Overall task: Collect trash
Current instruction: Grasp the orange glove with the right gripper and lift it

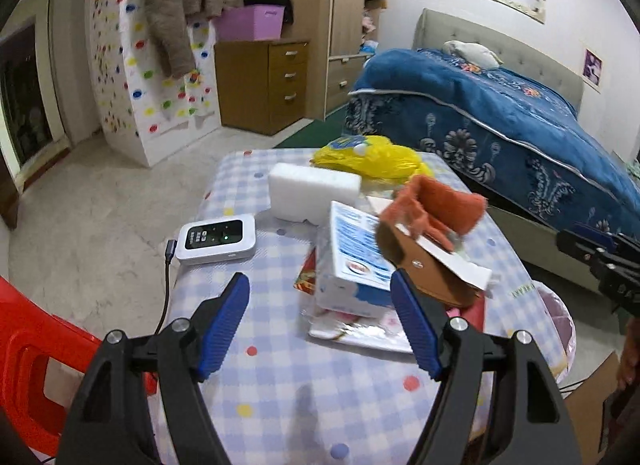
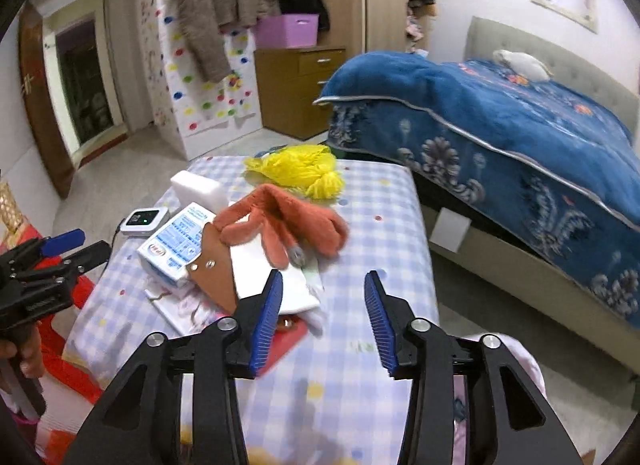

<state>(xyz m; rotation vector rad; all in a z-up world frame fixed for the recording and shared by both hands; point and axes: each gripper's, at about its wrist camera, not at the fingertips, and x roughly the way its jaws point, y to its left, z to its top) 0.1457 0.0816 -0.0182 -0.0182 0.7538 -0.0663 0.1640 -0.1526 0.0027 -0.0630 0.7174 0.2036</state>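
Left gripper (image 1: 320, 297): ribbed blue pads spread wide, nothing between them. Right gripper (image 2: 323, 307): jaws likewise wide apart, empty. Both hang over a table (image 1: 280, 385) covered in pale blue checked cloth with coloured dots. Trash pile sits mid-table: a glossy blue-and-white carton (image 1: 358, 255), boxy, long axis running 6 to 12 o'clock in the left view; a brown leather pouch (image 2: 216, 265), tapered, flat, two rivets, narrow end toward 5 o'clock in the right view; a fuzzy orange fabric piece (image 2: 280, 225) draped over it at 12 o'clock. Flat foil wrapper (image 1: 360, 335) under the carton. White foam block (image 1: 314, 189), rectangular, at 11 o'clock of the carton. Yellow yarn bundle (image 2: 298, 167) at the far edge. Small white device (image 1: 218, 239) with cable at 9 o'clock.
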